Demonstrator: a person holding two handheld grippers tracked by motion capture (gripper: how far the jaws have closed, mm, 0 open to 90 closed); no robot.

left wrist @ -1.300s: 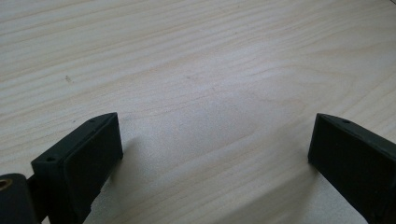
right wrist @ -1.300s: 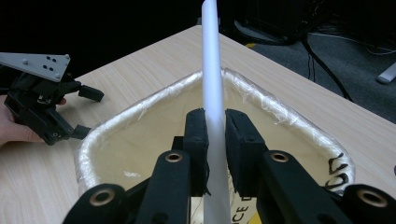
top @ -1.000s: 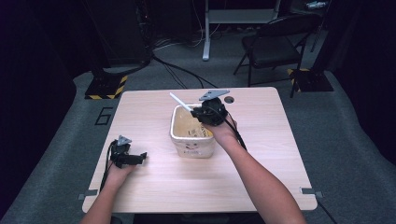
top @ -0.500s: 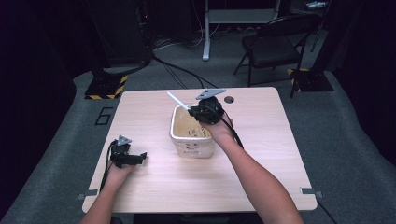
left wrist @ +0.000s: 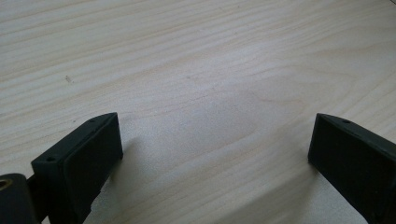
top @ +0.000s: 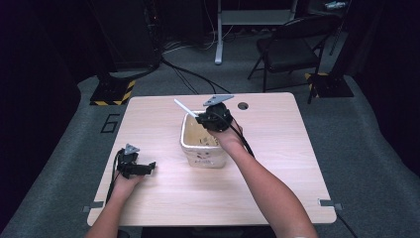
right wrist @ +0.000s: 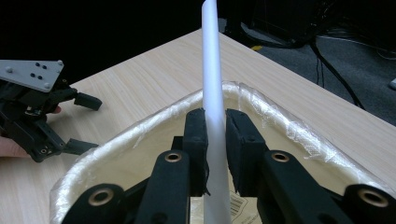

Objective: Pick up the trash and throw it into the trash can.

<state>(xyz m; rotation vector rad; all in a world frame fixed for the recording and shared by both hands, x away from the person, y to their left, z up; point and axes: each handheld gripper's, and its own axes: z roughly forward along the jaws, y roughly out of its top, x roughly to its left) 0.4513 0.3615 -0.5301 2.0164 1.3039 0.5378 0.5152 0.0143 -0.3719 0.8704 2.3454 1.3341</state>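
Little has moved since a second ago: the right claw [top: 202,118] has drifted slightly along the far rim of the cream plastic tub [top: 200,148], and the white plastic rod [top: 184,108] it carries has shifted with it, while the left claw [top: 148,167] has stayed put on the pale wood-grain counter [top: 277,148].

From the high view, the tub stands near the counter's middle, a rounded-corner rectangle with a printed label on its near wall, and the rod slants up and away from its far left corner. The right claw hangs over the tub's opening. The left claw lies well apart from the tub, near the counter's left edge.

From the right gripper view, the grip is plain: two black pads [right wrist: 195,140] are clamped on the smooth, round rod [right wrist: 212,93], which rises straight between them. This view also brings out the crinkled clear film [right wrist: 280,123] wrapped over the tub's rim, and a barcode label inside the tub.

From the left gripper view, the left claw [left wrist: 215,154] stands wide apart, nothing between its blocky matt black pads [left wrist: 91,158], which rest on the finely streaked counter.
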